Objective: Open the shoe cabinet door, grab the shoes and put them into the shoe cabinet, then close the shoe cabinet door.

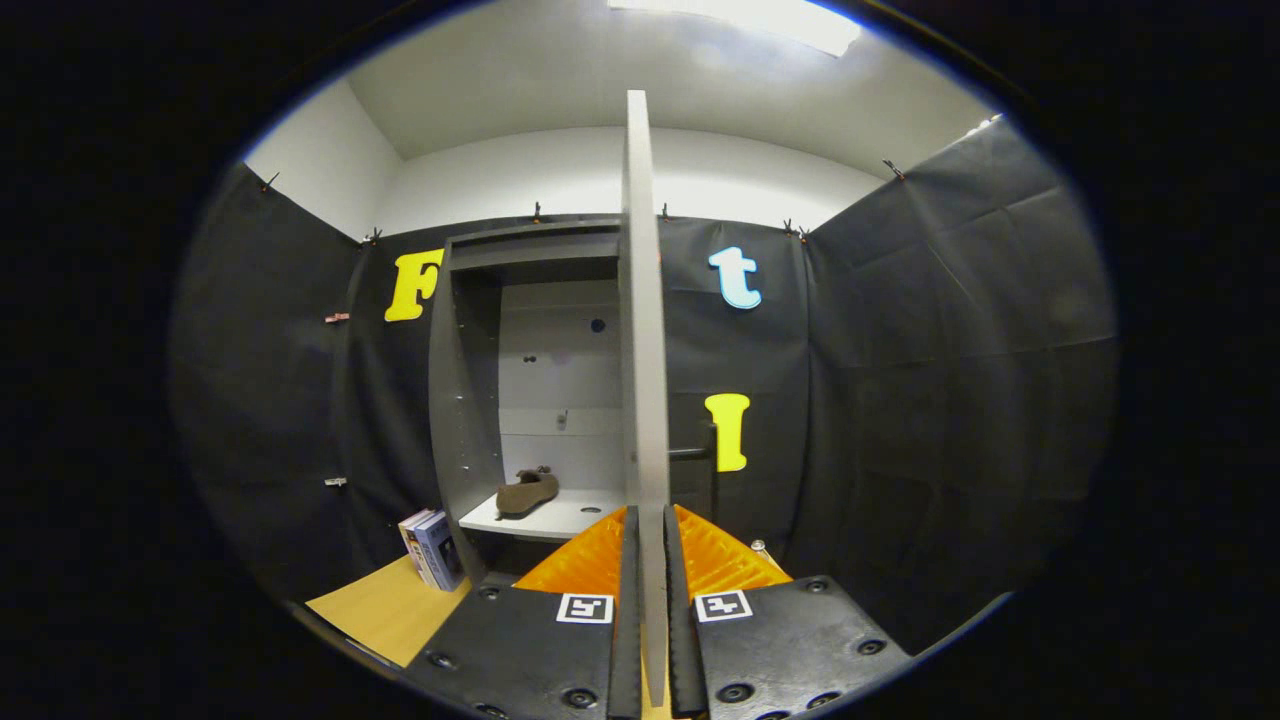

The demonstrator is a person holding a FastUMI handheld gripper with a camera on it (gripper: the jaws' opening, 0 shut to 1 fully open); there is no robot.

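Gripper view, jaws [651,610]: closed on the near edge of the shoe cabinet door [641,300], one finger on each face of the panel.
Door: swung wide, seen edge-on, running upright from between the fingers toward the far cabinet; dark handle [697,455] sticking out of its right face.
Shoe cabinet [470,400]: far, left of the door, interior exposed, pale back panel with a few holes.
Shoe [527,492]: brown, lying on the pale shelf [560,518] inside the cabinet, well beyond the fingers.
Stage, as judged: shoe already stowed, closing of the door left to do.
Handling of the door: probably stiff, flat and light on its hinges; thin smooth edge liable to slip under a pinch; handle likely the surer hold.
Handling of the shoe: looks soft and light, not fragile.
Desk [385,605]: light wood, near left, carrying upright books [432,548] beside the cabinet base.
Room: black cloth walls, white wall above, bright ceiling light [740,22].
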